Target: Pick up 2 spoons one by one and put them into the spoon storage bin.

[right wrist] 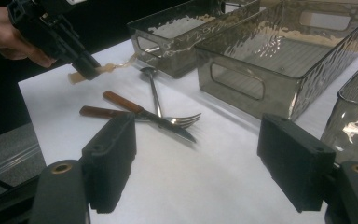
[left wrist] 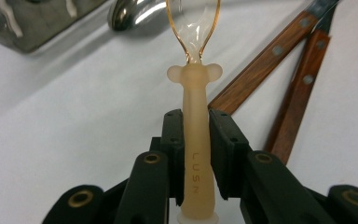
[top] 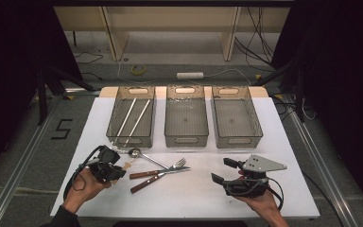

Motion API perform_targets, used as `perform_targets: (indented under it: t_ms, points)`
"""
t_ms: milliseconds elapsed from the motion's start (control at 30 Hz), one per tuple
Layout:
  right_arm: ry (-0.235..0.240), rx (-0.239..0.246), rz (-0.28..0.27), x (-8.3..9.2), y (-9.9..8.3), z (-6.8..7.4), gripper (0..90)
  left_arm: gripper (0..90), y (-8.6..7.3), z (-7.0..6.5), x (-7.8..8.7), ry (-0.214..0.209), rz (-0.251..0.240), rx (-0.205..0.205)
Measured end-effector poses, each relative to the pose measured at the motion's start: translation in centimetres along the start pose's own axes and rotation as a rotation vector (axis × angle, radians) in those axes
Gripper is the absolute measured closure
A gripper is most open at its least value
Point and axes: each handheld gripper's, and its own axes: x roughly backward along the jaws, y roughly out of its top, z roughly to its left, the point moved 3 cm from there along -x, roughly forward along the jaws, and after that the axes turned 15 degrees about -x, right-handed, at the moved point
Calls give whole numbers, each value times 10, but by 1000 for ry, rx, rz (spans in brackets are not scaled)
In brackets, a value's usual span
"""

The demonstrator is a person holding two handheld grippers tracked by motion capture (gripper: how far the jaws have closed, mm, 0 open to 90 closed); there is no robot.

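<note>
Lying lengthwise between clenched left tongs (left wrist: 196, 140), silicone spoon (left wrist: 196, 140), bowl pointing away; right tongs (right wrist: 212, 168) released.

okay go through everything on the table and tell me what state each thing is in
Left gripper: shut on the plastic spoon.
Right gripper: open, nothing between its jaws.
Left bin: holds two chopsticks.
Middle bin: empty.
Right bin: empty.
Metal spoon, fork, knife: lying loose on the table.
</note>
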Motion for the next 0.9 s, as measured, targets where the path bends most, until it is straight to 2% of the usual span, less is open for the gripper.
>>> perform_targets:
  t_ms: [167,267,567,633,733,900]
  points:
    - [-1,-2,-4,0,0,0,291,761,5,-1,5,-6,-73,11]
    - [-2,-1,-4,0,0,-1,291,761,7,0,8,2,-107,22]
    - [-3,-4,-6,0,0,-1,291,761,16,-1,13,-16,-203,39]
    - [-2,-6,-7,0,0,-1,292,761,20,-1,15,-7,-229,42]
    - [-2,-13,-7,-1,0,-2,291,761,27,0,17,7,-258,30]
    - [3,-17,-11,-2,0,-2,292,760,48,-1,18,0,-293,-2]
